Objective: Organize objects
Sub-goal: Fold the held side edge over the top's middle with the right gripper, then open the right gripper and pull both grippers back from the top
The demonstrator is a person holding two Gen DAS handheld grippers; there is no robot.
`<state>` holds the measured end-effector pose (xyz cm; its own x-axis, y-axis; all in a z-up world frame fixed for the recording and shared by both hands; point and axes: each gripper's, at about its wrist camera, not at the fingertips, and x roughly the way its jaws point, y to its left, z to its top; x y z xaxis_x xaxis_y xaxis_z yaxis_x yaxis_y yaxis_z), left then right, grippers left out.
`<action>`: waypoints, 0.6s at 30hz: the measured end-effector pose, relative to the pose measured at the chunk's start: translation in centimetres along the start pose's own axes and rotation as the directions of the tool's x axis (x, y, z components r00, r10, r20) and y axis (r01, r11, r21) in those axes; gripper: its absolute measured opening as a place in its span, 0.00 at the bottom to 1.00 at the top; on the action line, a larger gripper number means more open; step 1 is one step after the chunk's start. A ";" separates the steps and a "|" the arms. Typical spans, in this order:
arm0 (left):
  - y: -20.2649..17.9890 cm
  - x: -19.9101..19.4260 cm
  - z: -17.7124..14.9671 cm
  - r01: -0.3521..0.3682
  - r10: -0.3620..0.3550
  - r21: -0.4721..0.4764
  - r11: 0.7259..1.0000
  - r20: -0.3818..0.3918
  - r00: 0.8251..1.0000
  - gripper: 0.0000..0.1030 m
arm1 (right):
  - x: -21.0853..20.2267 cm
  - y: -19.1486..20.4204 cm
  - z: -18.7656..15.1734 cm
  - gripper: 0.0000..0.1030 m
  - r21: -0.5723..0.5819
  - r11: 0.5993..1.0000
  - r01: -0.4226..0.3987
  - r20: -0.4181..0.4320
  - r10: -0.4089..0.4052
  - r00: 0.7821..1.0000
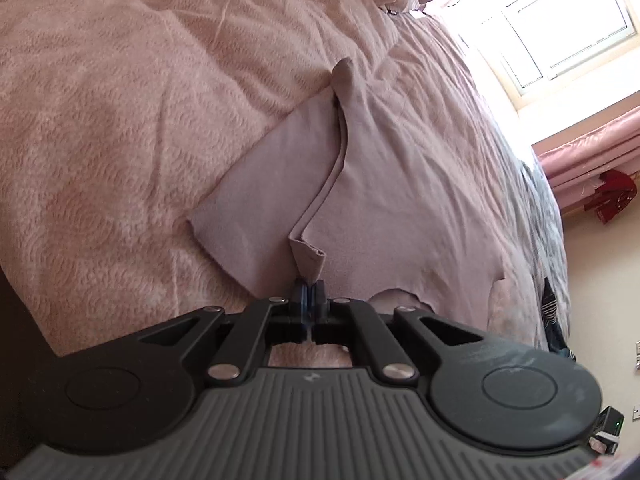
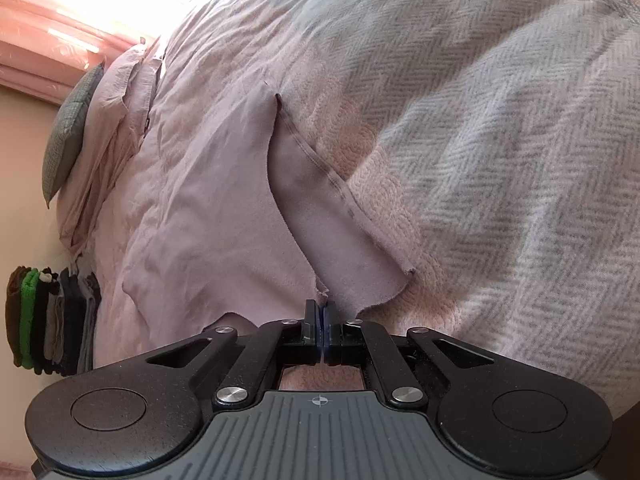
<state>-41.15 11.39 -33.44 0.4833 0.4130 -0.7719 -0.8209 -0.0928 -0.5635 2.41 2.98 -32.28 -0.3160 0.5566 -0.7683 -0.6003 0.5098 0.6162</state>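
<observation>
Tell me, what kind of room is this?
Most likely a bedroom: a bed with rumpled pink bedding, a pillow at its head, pink curtains beside a sunlit window.

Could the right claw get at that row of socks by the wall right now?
Probably not as things stand: the right claw is shut on the cloth on the bed, and the socks lie well off to the side. It would need to let go first.

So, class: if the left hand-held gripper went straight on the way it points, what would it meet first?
The left hand-held gripper already pinches the mauve cloth; straight on lies more of it, probably.
</observation>
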 end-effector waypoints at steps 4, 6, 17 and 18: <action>0.1 0.7 -0.3 -0.052 0.052 0.000 0.999 -0.014 0.999 0.02 | 1.5 0.5 -0.5 0.00 -0.120 0.991 0.065 -0.081 -0.075 0.994; -0.6 0.3 0.0 -0.086 0.087 0.051 0.995 -0.027 0.996 0.04 | 1.5 1.5 -0.3 0.00 -0.210 0.972 0.105 -0.123 -0.133 0.983; -5.8 -0.8 8.9 -0.118 0.081 0.263 0.957 0.148 0.986 0.06 | 1.1 9.3 5.9 0.26 -0.575 0.775 0.261 0.235 -0.148 0.961; -6.8 0.4 10.1 -0.105 0.058 0.299 0.948 0.160 0.985 0.06 | 2.1 10.1 6.7 0.26 -0.593 0.760 0.264 0.261 -0.129 0.957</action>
<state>-38.42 21.33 -26.94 0.3795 0.5467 -0.7464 -0.9203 0.1400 -0.3654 0.60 13.73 -26.52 -0.0331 0.6377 -0.7696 -0.9759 0.1456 0.1626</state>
